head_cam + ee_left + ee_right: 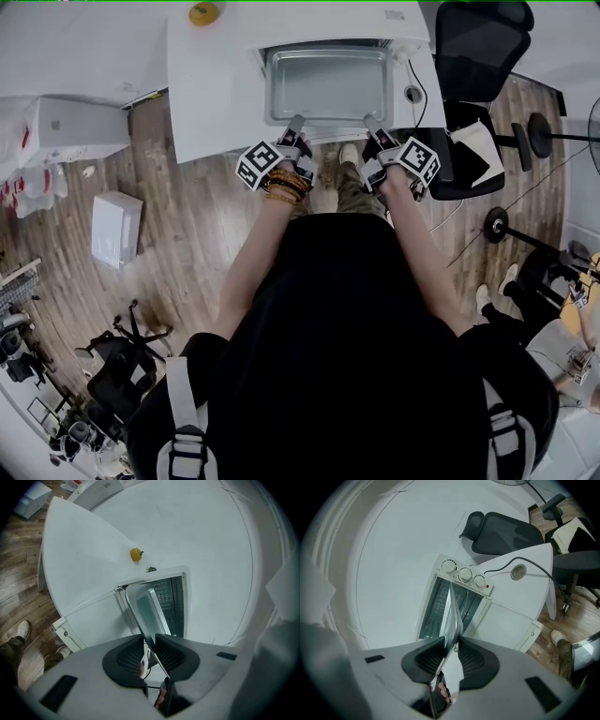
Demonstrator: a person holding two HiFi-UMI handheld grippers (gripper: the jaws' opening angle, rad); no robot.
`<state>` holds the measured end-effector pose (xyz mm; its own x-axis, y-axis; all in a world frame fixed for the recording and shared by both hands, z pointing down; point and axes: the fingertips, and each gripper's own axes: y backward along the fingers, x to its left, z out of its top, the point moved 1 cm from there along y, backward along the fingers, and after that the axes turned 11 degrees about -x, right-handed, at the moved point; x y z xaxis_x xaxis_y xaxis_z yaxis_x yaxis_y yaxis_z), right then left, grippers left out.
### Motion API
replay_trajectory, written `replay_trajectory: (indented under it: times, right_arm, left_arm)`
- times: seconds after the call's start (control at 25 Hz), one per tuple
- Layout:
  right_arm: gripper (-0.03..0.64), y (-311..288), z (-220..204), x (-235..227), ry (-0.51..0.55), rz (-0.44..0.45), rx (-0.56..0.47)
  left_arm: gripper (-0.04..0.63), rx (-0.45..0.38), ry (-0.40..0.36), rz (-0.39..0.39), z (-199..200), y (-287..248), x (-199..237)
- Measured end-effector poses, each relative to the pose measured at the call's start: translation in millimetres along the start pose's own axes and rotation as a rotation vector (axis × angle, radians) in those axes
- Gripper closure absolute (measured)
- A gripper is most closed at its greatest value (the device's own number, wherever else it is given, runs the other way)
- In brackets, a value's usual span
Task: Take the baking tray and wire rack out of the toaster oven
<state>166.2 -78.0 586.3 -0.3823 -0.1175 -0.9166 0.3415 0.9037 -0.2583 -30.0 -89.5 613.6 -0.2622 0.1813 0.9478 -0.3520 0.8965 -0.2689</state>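
- Firmly, both claws grip: the left gripper [149, 641] and the right gripper [451, 644] each have their two jaws clamped on the near rim of the one baking tray [328, 86].
- One tray spans the two grippers, and its far end meets the open front of the one toaster oven [339, 30].
- Three knobs [465, 574] line the oven's panel, and wire bars [435, 603] show inside.
- One white table [211, 94] carries the oven, with one small yellow object [203, 12] beyond it.
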Motion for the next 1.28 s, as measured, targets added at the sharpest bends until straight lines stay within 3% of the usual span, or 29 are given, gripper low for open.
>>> replay_trajectory:
  times: [0.68,1.28]
  right_arm:
    - [0.517,32.7,-38.7,-2.9,-0.037,-0.004,-0.017]
    - [0.515,50.9,-76.2,1.2,-0.085,-0.005,-0.011]
  left_arm:
    - [0.509,0.022,-0.006,-0.018,4.7,41.0,10.4]
    - [0.523,0.012,0.047,-0.024,21.5,76.9,13.6]
